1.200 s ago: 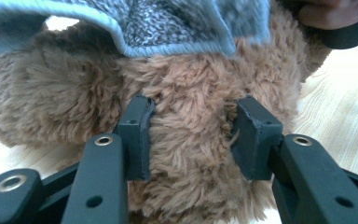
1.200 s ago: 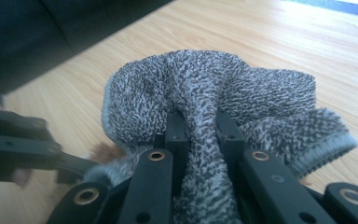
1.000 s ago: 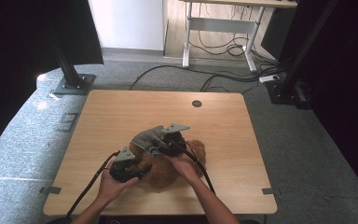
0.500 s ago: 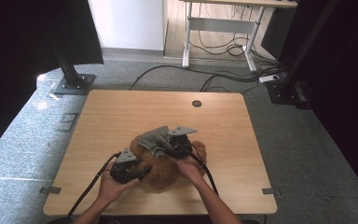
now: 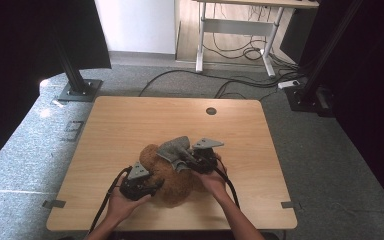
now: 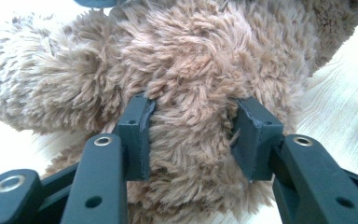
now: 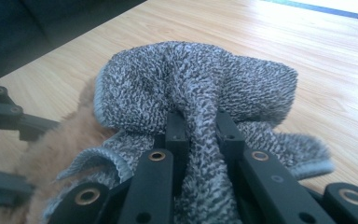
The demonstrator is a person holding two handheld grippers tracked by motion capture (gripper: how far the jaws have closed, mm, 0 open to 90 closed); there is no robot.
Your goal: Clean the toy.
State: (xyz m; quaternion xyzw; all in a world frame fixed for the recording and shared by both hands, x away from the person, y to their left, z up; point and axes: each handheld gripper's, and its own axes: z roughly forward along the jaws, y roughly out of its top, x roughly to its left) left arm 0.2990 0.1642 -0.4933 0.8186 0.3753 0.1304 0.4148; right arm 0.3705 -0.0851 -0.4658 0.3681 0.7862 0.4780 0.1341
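Fingers [image 6: 256, 140] on plush toy [image 6: 191, 60] (unlabelled)

— What is the brown toy [image 6: 191, 70] made of?
— Long, shaggy plush, matt and tufted.
— And the grey cloth [image 7: 200, 84]?
— Looped terry knit, rough, with a smoother hemmed edge.
— The table [image 5: 130, 120]?
— Pale wood grain, smooth, faint sheen. The 2 grippers' jaws look like matt black plastic.

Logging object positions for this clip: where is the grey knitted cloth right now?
In the high view the grey knitted cloth sits at the table's near middle, draped over the brown plush toy and pinched in the right gripper.
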